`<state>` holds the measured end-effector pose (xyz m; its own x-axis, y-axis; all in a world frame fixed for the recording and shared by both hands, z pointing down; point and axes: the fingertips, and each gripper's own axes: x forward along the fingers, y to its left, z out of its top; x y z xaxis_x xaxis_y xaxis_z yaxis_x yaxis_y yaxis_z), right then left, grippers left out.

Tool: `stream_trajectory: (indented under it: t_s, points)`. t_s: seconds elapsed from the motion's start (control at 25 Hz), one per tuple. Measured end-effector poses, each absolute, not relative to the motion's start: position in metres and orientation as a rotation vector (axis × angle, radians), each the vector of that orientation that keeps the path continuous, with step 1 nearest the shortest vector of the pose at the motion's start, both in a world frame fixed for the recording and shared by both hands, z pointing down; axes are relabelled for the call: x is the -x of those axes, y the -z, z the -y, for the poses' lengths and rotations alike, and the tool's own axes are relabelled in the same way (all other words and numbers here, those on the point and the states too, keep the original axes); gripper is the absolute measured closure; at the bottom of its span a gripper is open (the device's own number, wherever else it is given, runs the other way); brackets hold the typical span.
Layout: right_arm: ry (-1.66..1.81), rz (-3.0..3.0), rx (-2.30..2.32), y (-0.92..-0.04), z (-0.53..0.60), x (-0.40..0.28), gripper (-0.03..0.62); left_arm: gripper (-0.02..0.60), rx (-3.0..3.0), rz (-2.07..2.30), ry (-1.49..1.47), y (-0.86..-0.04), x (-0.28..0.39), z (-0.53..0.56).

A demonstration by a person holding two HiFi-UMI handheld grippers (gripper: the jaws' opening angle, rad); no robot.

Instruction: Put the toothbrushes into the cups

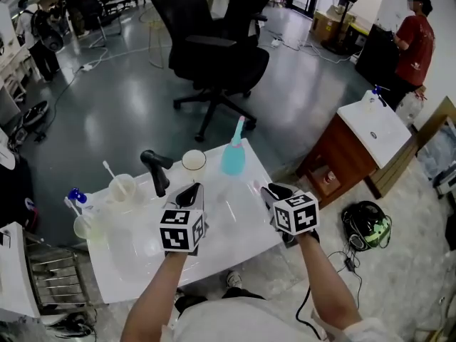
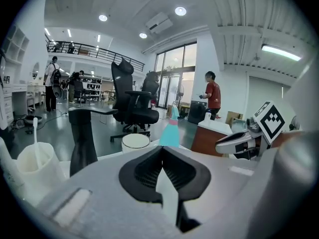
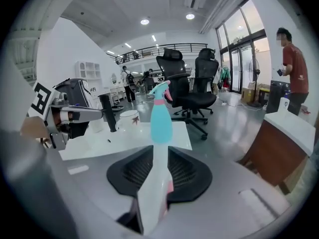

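Left gripper point(image 2: 162, 152) fingers are clenched empty; right gripper point(image 3: 159, 152) fingers, released, hover over a pink toothbrush point(image 1: 255, 185) on the white desk point(image 1: 235, 223). Two translucent plastic cups point(image 1: 122, 188) at left already hold brushes.

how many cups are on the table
3. A white cup beside the teal spray bottle; a cup holding a toothbrush further left; a clear cup near the left edge of the table. Glare there may hide another.

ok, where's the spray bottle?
Head view: the spray bottle stands at the table's far edge, right of centre, just right of the white cup.
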<state>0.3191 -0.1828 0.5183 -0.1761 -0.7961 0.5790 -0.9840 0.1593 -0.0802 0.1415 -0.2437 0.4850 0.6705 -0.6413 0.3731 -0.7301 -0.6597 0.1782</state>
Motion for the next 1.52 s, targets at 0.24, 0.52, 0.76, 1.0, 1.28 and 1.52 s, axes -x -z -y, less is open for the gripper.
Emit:
stream_trajectory:
  t_s: [0.24, 0.52, 0.76, 1.0, 1.28, 1.52]
  points:
    - [-0.704, 2.001, -1.59, -0.538, 0.172, -0.333, 0.47, 0.578, -2.579, 1.064, -0.391, -0.487, -0.156, 0.243]
    - [-0.79, 1.952, -1.424, -0.56, 0.167, -0.335, 0.448, 0.578, -2.574, 1.064, -0.388, -0.489, -0.16, 0.242]
    - [-0.884, 1.888, -1.344, -0.58, 0.166, -0.337, 0.43, 0.578, -2.564, 1.082, -0.383, -0.492, -0.157, 0.243]
    - [-0.932, 1.818, -1.247, -0.597, 0.166, -0.333, 0.425, 0.578, -2.551, 1.098, -0.386, -0.494, -0.152, 0.243]
    - [-0.971, 1.707, -1.155, -0.61, 0.164, -0.33, 0.427, 0.578, -2.534, 1.12, -0.387, -0.496, -0.141, 0.243]
    - [-0.986, 1.609, -1.138, -0.619, 0.168, -0.332, 0.439, 0.578, -2.526, 1.131, -0.38, -0.497, -0.132, 0.245]
